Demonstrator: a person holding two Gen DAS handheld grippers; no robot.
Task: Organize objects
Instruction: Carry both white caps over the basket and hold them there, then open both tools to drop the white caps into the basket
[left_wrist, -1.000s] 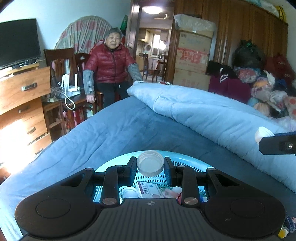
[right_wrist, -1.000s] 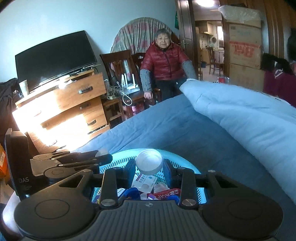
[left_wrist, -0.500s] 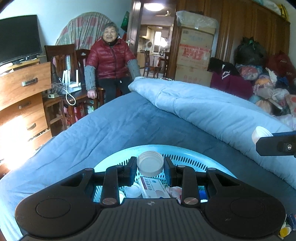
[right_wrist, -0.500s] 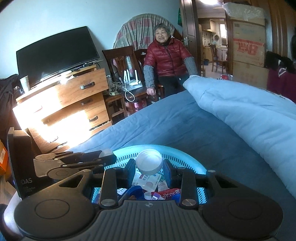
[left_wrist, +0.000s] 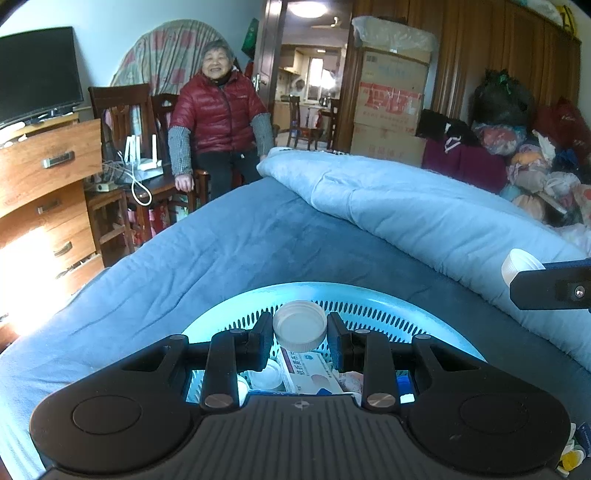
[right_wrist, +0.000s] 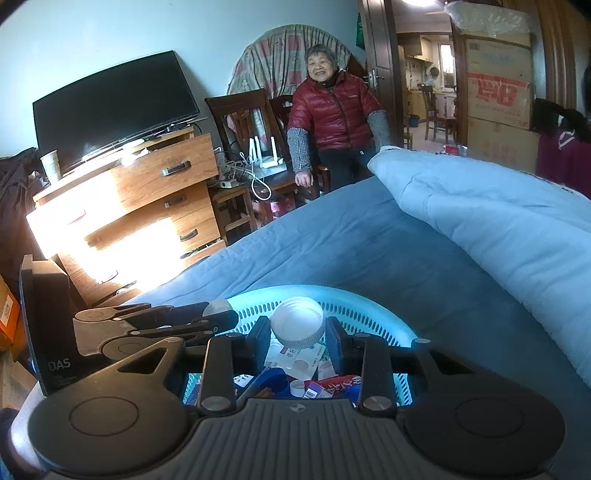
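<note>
My left gripper is shut on a white bottle cap, held open side up above a turquoise perforated basket on the bed. The basket holds a medicine box and small containers. In the right wrist view my right gripper is shut on a second white cap over the same basket, above packets and a blue item. The left gripper shows at the left there, with its cap. The right gripper's finger and its cap enter the left wrist view from the right.
The basket sits on a blue bedsheet, with a folded light-blue quilt to the right. A person in a red jacket sits on a chair past the bed's far end. A wooden dresser with a TV stands left.
Both views have drifted slightly, so a little more of the basket's inside shows beneath the fingers. Both caps stay gripped as before.
</note>
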